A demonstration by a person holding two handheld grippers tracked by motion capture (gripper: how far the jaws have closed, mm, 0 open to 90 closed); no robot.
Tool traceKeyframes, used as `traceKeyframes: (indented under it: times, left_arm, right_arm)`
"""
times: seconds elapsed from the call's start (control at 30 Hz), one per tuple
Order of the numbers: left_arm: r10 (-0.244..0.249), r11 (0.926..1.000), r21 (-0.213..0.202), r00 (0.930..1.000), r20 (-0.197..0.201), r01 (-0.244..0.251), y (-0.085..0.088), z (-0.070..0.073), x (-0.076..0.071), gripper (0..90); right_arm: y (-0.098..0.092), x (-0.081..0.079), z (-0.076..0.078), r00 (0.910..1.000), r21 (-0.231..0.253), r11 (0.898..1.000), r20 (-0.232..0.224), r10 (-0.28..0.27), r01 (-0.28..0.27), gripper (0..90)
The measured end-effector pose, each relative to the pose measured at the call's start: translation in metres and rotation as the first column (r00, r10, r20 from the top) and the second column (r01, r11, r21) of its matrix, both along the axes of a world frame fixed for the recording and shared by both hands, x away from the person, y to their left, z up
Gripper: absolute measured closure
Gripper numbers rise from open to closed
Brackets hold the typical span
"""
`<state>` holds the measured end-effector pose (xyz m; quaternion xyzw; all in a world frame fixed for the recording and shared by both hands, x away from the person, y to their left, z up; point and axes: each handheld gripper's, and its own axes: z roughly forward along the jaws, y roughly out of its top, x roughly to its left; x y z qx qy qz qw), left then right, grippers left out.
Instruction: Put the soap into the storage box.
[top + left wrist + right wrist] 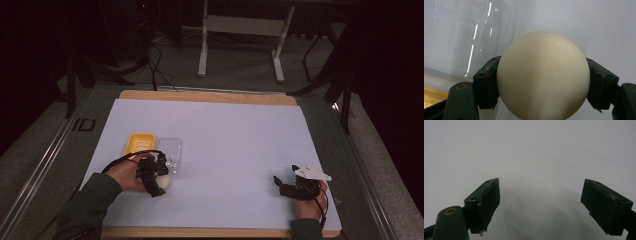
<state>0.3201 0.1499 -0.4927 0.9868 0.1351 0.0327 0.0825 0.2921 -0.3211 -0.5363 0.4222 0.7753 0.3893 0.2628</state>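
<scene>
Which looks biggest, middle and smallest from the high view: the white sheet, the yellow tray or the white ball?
1. white sheet, by far the largest.
2. yellow tray.
3. white ball, held in the left gripper, partly hidden, so it may look smaller than it is.

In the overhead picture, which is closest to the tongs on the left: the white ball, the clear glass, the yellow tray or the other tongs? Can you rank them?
From the left tongs:
1. White ball, gripped between their jaws.
2. Clear glass, just beyond the ball, lying on the white sheet.
3. Yellow tray, left of the glass and touching it.
4. Right tongs, open, far across the sheet.
</scene>
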Motion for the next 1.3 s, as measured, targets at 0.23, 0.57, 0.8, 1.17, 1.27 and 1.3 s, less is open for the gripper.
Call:
traceKeyframes:
  times: [0.23,0.57,0.8,1.17,1.27,1.3]
  left_arm:
    - [-0.003,1.0,-0.005,1.0,-0.001,0.003,0.001,0.004,0.0,25.5]
    - [0.007,0.9997,-0.024,0.9999,0.01,-0.006,0.004,0.014,0.001,25.5]
    - [0.013,0.9994,-0.031,0.9996,0.024,-0.012,0.007,0.02,0.003,25.5]
    - [0.018,0.9989,-0.045,0.9993,0.032,-0.016,0.007,0.024,0.006,25.5]
    - [0.022,0.9986,-0.049,0.9991,0.037,-0.02,0.007,0.026,0.008,25.5]
    - [0.022,0.9986,-0.049,0.9991,0.037,-0.02,0.007,0.026,0.008,25.5]
  right_arm:
    - [0.0,0.0,0.0,1.0,-0.001,1.0,-0.001,0.0,0.0,15.6]
    - [0.0,0.0,0.0,1.0,-0.003,1.0,-0.001,0.0,0.0,15.6]
    - [0.001,0.0,0.0,1.0,-0.004,1.0,0.0,0.0,0.0,15.6]
    - [0.001,0.0,0.0,1.0,-0.007,1.0,-0.001,0.002,-0.002,15.6]
    - [0.001,0.0,0.0,1.0,-0.007,1.0,-0.001,0.001,-0.001,15.6]
    - [0.001,0.0,0.0,1.0,-0.007,1.0,-0.001,0.001,-0.001,15.6]
